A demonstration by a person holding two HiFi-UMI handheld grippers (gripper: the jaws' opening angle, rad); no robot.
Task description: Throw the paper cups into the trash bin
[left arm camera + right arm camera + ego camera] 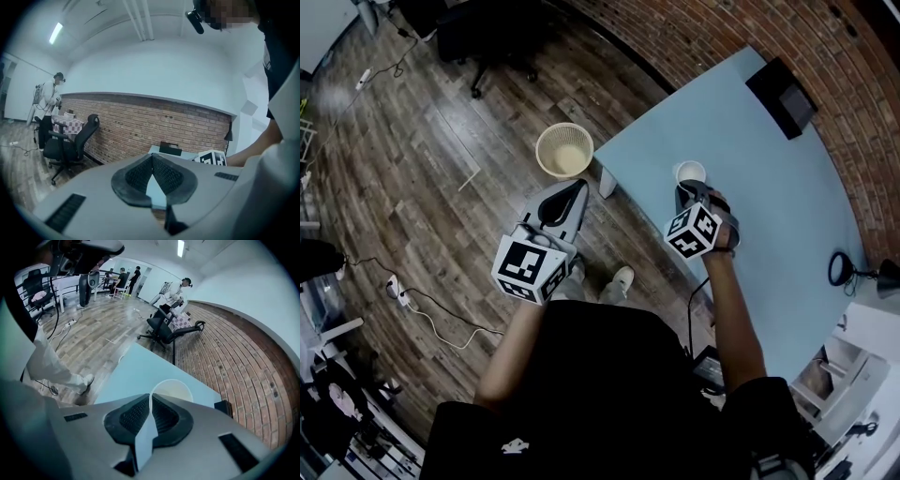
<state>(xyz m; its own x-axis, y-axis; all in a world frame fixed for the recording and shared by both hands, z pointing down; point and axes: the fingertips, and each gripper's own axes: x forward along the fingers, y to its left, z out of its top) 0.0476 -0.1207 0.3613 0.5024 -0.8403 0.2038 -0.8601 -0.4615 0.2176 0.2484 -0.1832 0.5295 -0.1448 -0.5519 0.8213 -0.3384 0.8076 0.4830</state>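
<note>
A white paper cup [690, 172] stands on the light blue table [769, 206] near its left corner. My right gripper [685, 193] is right at the cup's near side. In the right gripper view the right gripper [150, 397] is shut on the cup's wall, a white strip showing between the pads, with the cup's round rim [171, 389] just beyond the tips. The cream trash bin [564, 150] stands on the wooden floor left of the table corner. My left gripper [570, 192] hovers near the bin; the left gripper [152, 156] is shut, its pads meeting with nothing between them.
A black box [781, 97] lies at the table's far side by the brick wall, and a black desk lamp [853, 270] stands at its right edge. A black office chair [478, 47] stands on the floor beyond the bin. Cables [431, 314] trail on the floor at left. People stand far off [171, 289].
</note>
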